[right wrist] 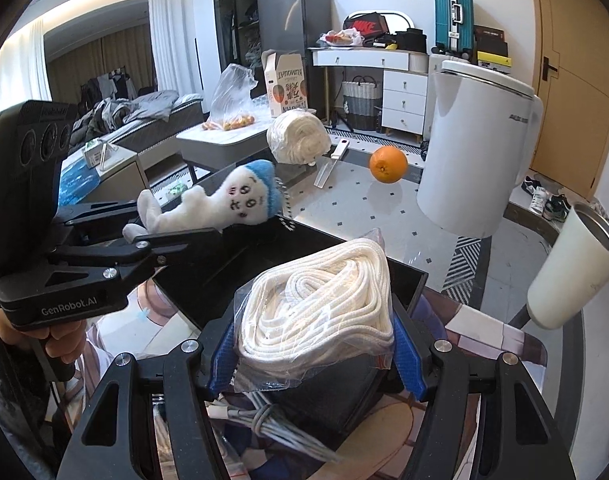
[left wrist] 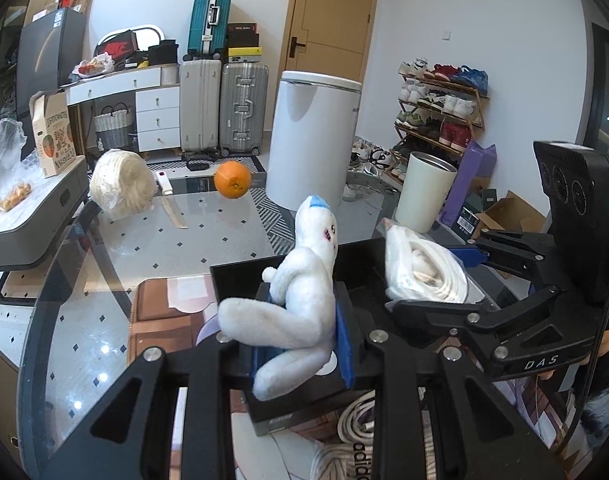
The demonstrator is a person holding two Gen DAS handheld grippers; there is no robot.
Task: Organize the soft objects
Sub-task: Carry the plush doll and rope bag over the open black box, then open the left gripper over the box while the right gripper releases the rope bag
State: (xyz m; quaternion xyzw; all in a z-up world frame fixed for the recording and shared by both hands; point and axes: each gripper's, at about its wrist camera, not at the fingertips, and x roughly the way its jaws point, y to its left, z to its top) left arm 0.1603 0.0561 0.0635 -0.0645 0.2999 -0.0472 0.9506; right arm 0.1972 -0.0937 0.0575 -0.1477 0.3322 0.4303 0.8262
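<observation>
A white plush toy (left wrist: 300,300) with a blue cap is pinched at its waist between the blue pads of my left gripper (left wrist: 300,344), which is shut on it. In the right wrist view the toy (right wrist: 232,200) lies sideways in that left gripper (right wrist: 172,220). My right gripper (right wrist: 316,344) is shut on a coil of white rope in a clear plastic bag (right wrist: 316,300). In the left wrist view the right gripper (left wrist: 436,280) holds the bagged rope (left wrist: 424,272) to the toy's right. Both loads hang over an open black box (left wrist: 240,280).
On the glass table (left wrist: 144,248) beyond lie a second bagged rope coil (left wrist: 120,186), a knife (left wrist: 172,204) and an orange (left wrist: 232,179). A white bin (left wrist: 312,136) and a cream tumbler (left wrist: 424,192) stand behind to the right. Loose cables (right wrist: 264,424) lie under the grippers.
</observation>
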